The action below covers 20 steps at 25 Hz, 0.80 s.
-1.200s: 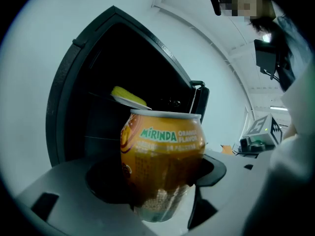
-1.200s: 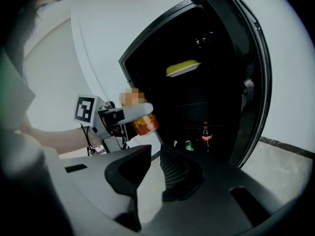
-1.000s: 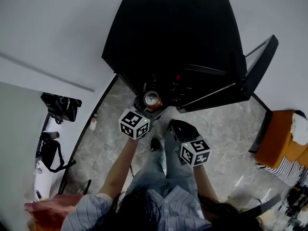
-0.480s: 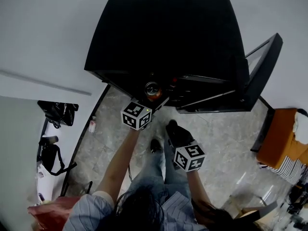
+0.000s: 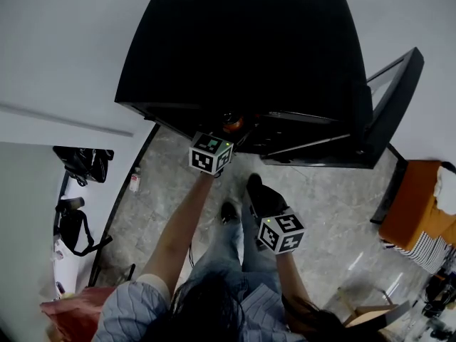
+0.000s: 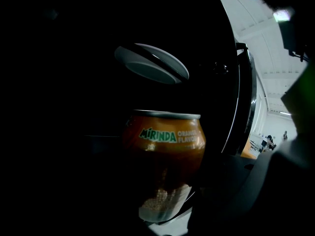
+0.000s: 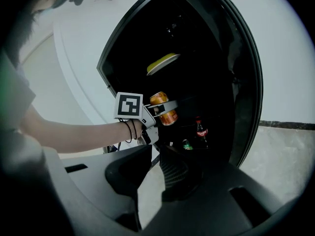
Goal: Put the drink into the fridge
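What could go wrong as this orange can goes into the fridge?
The can in the left gripper is below a plate inside the fridge; raising it going in might knock the plate. Bottles stand lower down, so a slipped can could topple them. The interior is dark, making shelf edges hard to judge.

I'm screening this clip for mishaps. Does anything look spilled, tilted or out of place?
Nothing stands out. The can is upright in the left gripper at the open fridge. A plate sits above it inside, bottles stand lower down, and the right gripper is open and empty.
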{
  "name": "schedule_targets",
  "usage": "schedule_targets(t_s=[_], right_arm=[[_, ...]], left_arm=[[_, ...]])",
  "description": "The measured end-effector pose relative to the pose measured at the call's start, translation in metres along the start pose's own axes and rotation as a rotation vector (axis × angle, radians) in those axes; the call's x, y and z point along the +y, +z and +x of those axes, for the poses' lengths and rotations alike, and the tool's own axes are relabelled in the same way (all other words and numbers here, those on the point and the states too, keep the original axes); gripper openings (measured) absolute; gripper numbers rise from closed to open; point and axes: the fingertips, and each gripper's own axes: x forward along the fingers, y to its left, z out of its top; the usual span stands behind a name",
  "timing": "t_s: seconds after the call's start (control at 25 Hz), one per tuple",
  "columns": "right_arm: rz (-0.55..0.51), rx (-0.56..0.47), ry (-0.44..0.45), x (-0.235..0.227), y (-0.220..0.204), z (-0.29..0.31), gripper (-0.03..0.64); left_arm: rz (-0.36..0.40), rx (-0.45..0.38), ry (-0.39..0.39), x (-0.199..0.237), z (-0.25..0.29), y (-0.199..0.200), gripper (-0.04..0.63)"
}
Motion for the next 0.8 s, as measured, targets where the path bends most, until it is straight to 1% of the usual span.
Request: schedule_targets(t_s=[0.16, 0.24, 0.4, 0.56, 0.6, 0.72, 0.8], right_arm=[[0.01, 0.012, 0.013, -0.001, -0.004, 0.001, 0.058], [0.01, 0.016, 0.018, -0.002, -0.005, 0.001, 0.059], [0.012, 0.021, 0.019, -0.007, -0.005, 0.003, 0.058], [0.016, 0.019, 0.014, -0.013, -0.001, 0.004, 0.058], [0.017, 0.017, 0.012, -0.014, 0.001, 0.005, 0.059], [0.021, 0.011, 0.006, -0.019, 0.004, 0.005, 0.058], [0.025, 0.008, -0.002, -0.023, 0.005, 0.005, 0.059]], left_arm=[[0.035, 0.049, 0.017, 0.009, 0.01, -0.014, 0.354], [0.053, 0.059, 0.017, 0.01, 0.012, -0.018, 0.354], [0.061, 0.045, 0.005, 0.01, 0.016, -0.016, 0.354], [0.065, 0.01, -0.039, 0.011, 0.018, -0.013, 0.354], [0.085, 0.013, -0.051, 0.012, 0.019, -0.013, 0.354], [0.185, 0.038, -0.065, 0.014, 0.024, -0.015, 0.354], [0.205, 0.043, -0.056, 0.018, 0.028, -0.014, 0.353]])
